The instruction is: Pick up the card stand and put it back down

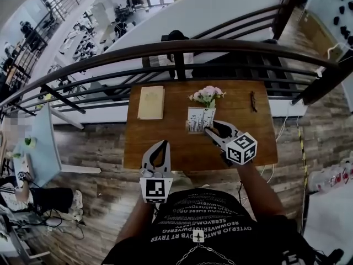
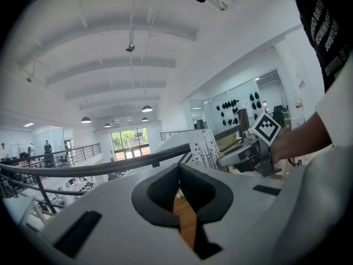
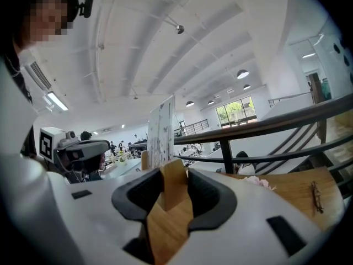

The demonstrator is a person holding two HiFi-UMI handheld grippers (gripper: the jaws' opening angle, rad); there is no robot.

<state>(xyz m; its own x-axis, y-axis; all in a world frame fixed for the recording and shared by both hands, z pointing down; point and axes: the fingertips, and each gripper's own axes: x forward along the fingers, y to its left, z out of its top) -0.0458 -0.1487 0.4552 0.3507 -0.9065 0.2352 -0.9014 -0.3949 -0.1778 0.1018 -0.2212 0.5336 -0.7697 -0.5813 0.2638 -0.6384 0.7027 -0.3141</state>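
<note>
Right gripper [image 3: 174, 187]: pinching the wooden base of the card stand [image 3: 172, 180]; the jaws are held apart only by the block's width.
Pads [image 3: 212, 195]: one on each flat side of the base, and the block sits deep between them. This looks a sound hold, so keep the squeeze even and do not tighten it.
Card [image 3: 161, 131]: rises upright from the base just past the fingertips, edge-on to the gripper. It is tall and thin above a small foot, so I judge it will tip easily; keep the wrist level.
Table [image 1: 182, 143]: directly below the jaws. The stand seems to hang just clear of it, though no view shows the gap plainly.
Setting down: lower straight, land the whole underside flat, and spread the jaws only once the base bears its own weight. Then draw straight back, so that neither pad drags the block.
Flowers [image 1: 207, 94]: just beyond the card on the far side. Do not push forward while lowering.
Left gripper [image 2: 179, 175]: to the left and nearer the person, tips pressed together on nothing, not needed here.
Pale book [image 1: 151, 102]: farther left, well apart.
Dark spectacles [image 1: 253, 101]: off to the right, well apart.
Railing [image 1: 176, 48]: beyond the table's far edge, no hindrance.
</note>
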